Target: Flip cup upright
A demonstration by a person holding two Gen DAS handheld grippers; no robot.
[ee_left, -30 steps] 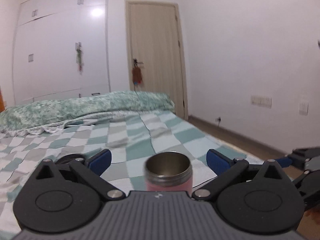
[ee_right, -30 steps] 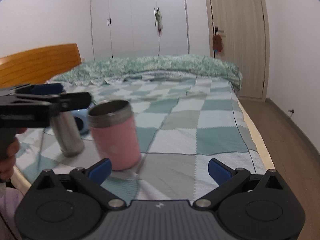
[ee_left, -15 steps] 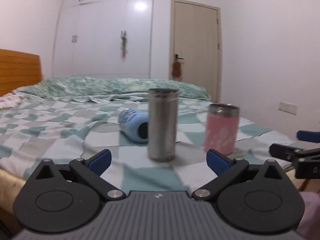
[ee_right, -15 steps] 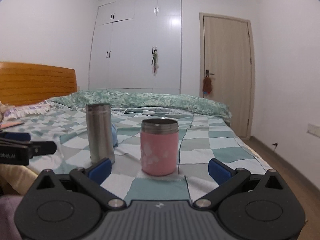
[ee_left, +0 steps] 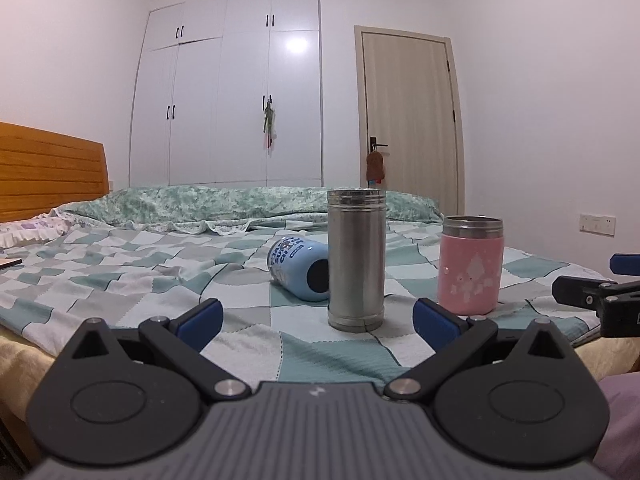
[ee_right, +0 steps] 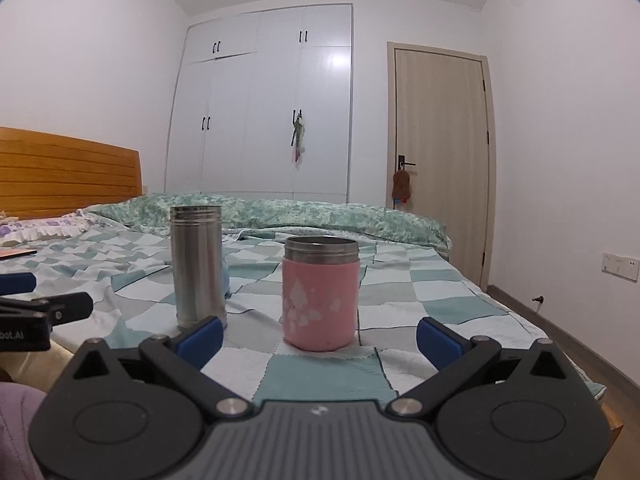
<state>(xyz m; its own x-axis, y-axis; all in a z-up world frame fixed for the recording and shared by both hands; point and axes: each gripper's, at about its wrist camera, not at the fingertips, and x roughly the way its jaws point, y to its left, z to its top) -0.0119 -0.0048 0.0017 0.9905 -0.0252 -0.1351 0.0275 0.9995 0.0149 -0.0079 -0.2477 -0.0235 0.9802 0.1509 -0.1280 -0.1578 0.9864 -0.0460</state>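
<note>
A pink cup [ee_right: 320, 294] with a steel rim stands upright on the checkered bedspread; it also shows in the left wrist view [ee_left: 470, 266]. A tall steel cup [ee_left: 356, 258] stands upright to its left, seen too in the right wrist view [ee_right: 197, 266]. A light blue cup [ee_left: 298, 268] lies on its side behind the steel one. My left gripper [ee_left: 318, 320] is open and empty, a short way in front of the steel cup. My right gripper [ee_right: 320, 334] is open and empty, just in front of the pink cup.
The bed [ee_left: 120, 272] has a rumpled green quilt [ee_left: 240, 200] at the back and a wooden headboard [ee_left: 48, 172] at left. The bed's near edge lies under both grippers. A wardrobe [ee_left: 240, 100] and door [ee_left: 412, 120] stand behind. Floor runs along the right [ee_right: 580, 344].
Both grippers have drawn back from the cups and levelled out. The pink cup, close and blurred a second ago, now stands still and upright on the bed, free of both grippers.
</note>
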